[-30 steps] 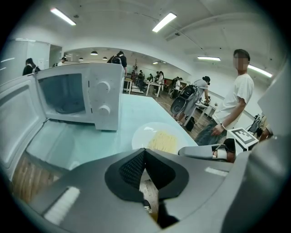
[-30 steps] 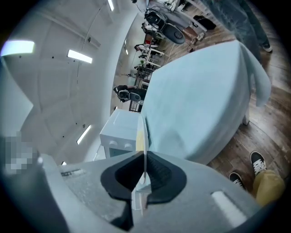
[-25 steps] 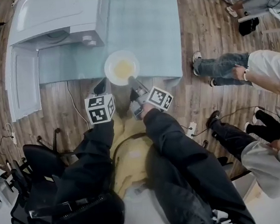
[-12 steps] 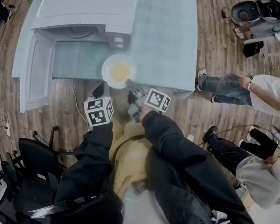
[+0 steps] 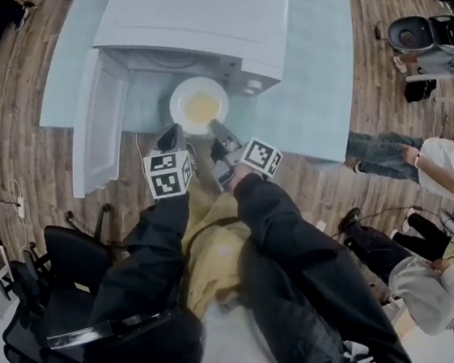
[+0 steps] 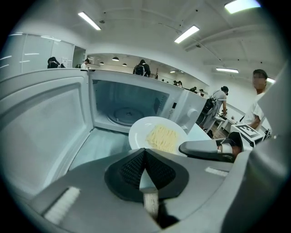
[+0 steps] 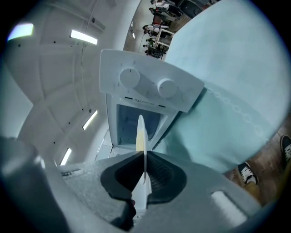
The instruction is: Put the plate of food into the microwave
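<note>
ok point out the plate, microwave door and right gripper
plate (image 6: 137, 134), left gripper view, bare white left rim
microwave door (image 5: 95, 122), head view, middle of the open door
right gripper (image 5: 215, 127), head view, midway between its fingertips

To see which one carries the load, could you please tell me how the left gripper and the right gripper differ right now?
The right gripper is shut on the plate at its rim, which shows edge-on between its pads; the left gripper has its jaws together on nothing. The plate lies ahead of the left gripper, but inside the right gripper's bite. Both point toward the open microwave.
</note>
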Motion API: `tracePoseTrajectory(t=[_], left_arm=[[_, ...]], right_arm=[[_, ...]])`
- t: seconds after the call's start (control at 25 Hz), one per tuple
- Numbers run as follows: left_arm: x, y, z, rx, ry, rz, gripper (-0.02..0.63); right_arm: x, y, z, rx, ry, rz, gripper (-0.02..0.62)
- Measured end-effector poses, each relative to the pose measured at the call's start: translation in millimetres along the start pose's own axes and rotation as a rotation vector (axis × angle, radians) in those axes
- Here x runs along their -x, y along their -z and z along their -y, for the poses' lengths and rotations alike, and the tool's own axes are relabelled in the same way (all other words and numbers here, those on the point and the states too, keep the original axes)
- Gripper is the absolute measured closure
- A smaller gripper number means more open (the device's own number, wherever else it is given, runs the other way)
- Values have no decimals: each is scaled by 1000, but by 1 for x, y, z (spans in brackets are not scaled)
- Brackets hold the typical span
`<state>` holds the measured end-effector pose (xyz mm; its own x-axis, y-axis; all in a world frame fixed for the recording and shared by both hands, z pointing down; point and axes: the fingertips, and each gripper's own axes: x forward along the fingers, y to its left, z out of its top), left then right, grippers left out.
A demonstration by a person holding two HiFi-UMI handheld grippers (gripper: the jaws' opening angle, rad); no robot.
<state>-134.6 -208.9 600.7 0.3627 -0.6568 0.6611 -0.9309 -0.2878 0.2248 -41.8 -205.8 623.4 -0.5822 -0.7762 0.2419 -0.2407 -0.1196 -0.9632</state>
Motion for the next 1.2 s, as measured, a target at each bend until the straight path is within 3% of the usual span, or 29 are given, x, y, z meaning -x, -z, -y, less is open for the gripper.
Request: tracePoseTrajectory(t=[0.4,1.2], left_arm=[[-23,-19,-50,-7,43,-26,609],[-58,-31,-67,-12,74,-85,611]], right_arm=[[-71,-2,-9,-10,13,64,586],[-152,-56,8,-96,47,202,586]])
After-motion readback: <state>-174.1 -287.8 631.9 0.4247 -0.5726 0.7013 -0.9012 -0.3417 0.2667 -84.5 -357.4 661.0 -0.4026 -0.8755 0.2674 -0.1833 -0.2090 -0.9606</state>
